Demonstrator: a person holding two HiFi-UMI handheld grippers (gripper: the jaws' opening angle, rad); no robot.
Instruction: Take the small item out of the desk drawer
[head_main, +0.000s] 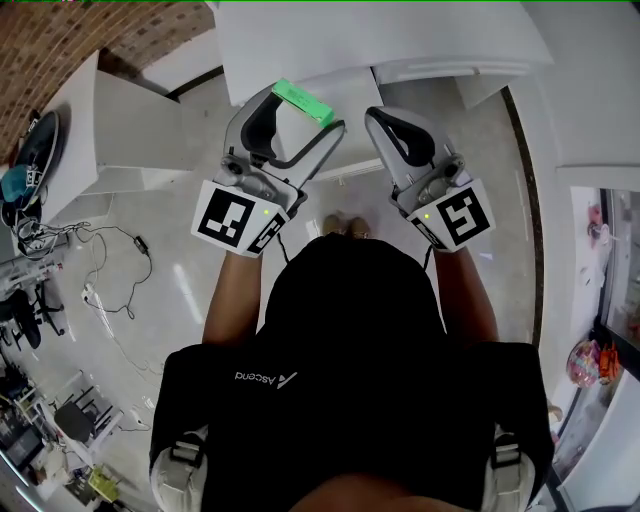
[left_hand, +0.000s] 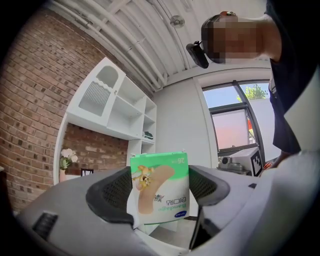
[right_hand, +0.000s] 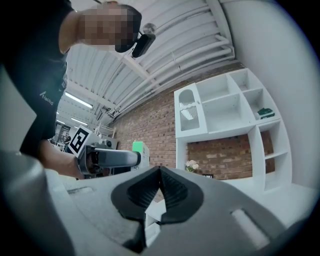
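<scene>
A small flat cardboard box of plasters (left_hand: 160, 192), green along its top and white below, shows a tan plaster strip on its face. It stands upright in the air, clamped by its sides between the left gripper (head_main: 305, 110) jaws.

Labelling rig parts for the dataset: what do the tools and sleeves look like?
Left tool and right tool: light grey curved shells, black ribbed pads, each with a cube of black-and-white square markers and a small green light. The person wears a black short-sleeved top.
</scene>
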